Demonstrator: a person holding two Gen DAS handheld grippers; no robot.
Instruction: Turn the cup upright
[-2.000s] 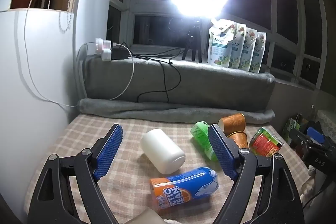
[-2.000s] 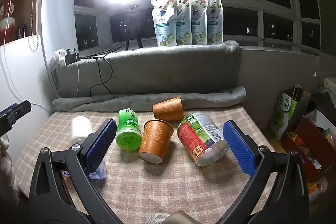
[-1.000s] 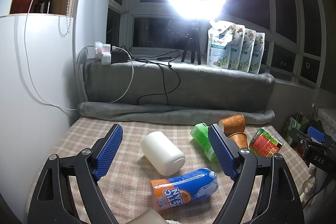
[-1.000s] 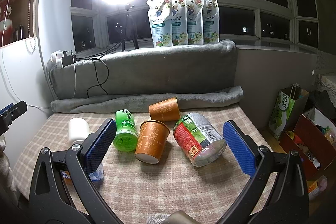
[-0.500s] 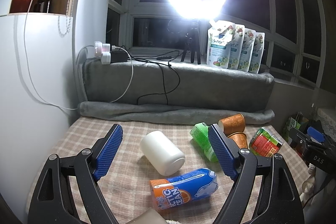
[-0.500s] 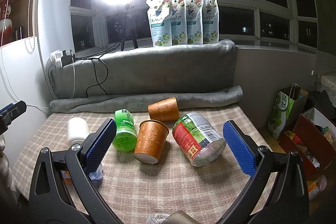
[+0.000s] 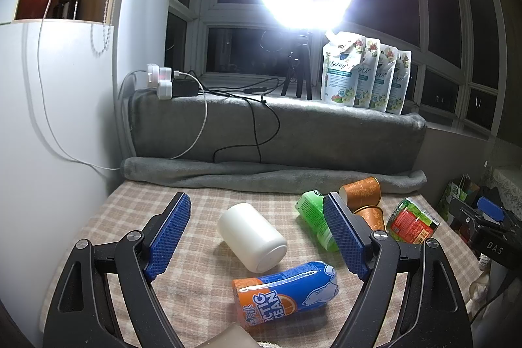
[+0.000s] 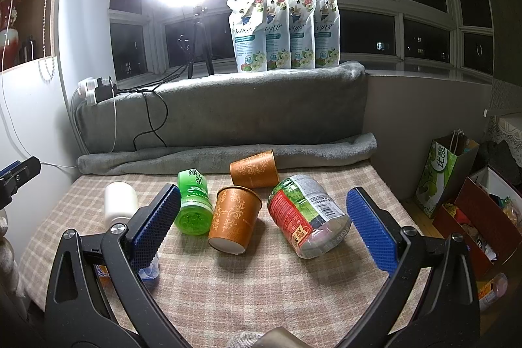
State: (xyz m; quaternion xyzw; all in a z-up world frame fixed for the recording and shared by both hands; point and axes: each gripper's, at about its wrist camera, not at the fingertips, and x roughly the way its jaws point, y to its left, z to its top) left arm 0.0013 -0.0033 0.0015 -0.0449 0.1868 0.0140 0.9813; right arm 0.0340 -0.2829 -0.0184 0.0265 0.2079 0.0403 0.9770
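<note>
Presently left claw (image 7: 256, 234) and right claw (image 8: 264, 227) both level above checked cloth (image 8: 261, 282), spread wide, empty.

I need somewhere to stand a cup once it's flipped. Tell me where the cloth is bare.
Bare checked cloth lies in front of the near orange cup, between the right gripper fingers. Another patch lies left of the white cup. Crowded: green bottle, both orange cups and labelled jar cluster together.
</note>
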